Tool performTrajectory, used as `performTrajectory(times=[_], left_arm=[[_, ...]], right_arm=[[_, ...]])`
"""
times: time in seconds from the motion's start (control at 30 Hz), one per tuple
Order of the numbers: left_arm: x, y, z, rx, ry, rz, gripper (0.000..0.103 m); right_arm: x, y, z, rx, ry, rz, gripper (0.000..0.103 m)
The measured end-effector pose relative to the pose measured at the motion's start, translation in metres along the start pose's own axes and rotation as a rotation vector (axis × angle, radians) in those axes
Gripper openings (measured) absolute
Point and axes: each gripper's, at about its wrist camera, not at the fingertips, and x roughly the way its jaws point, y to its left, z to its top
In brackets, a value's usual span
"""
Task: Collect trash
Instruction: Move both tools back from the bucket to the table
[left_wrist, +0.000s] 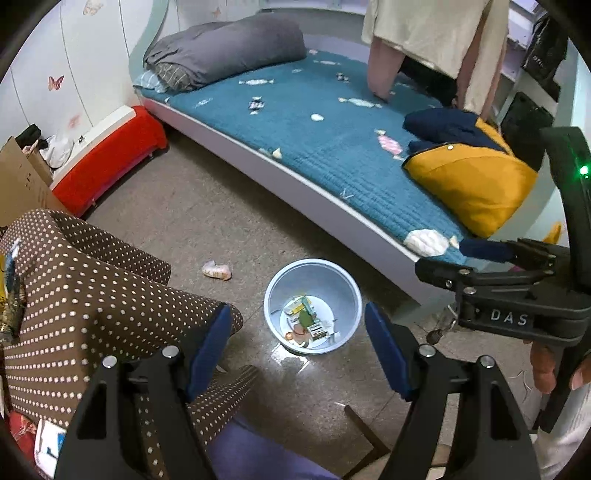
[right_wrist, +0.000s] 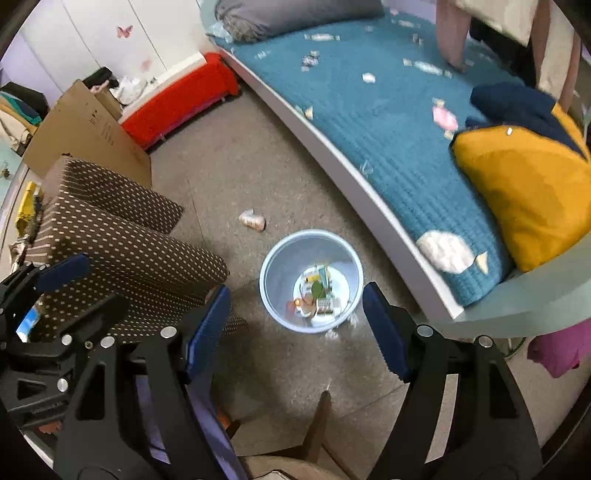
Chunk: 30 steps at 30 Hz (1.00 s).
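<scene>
A light blue bin (left_wrist: 345, 291) (right_wrist: 275, 288) stands on the floor by the bed, with several wrappers and scraps in its bottom. A crumpled pinkish wrapper (left_wrist: 217, 270) (right_wrist: 252, 220) lies on the floor to the bin's far left. My left gripper (left_wrist: 299, 350) is open and empty, held above the bin. My right gripper (right_wrist: 297, 326) is open and empty too, also over the bin; it shows from the side in the left wrist view (left_wrist: 480, 254). Small bits of litter (left_wrist: 257, 104) lie on the blue bed cover.
A bed with a blue cover (left_wrist: 325, 147) fills the right and back, with a yellow cushion (left_wrist: 469, 184) and a grey duvet (left_wrist: 225, 51). A brown dotted box (left_wrist: 92, 280) stands left of the bin. A red bench (left_wrist: 110, 162) and cardboard (right_wrist: 88, 136) are at the back left.
</scene>
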Motion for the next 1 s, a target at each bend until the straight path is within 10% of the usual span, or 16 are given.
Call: performTrajectory(times=[0.6,1.0], left_arm=[[-0.122,0.058,-0.025,-0.052,-0.237,0.051,0.073],[-0.172,0.167,-0.069,-0.223,-0.29,0.183,0.077]], right_arm=[[-0.11,0.116,0.008,-0.235,-0.27,0.065,0.088],[-0.098,0.238,0.027,-0.513,-0.26,0.132,0.093]])
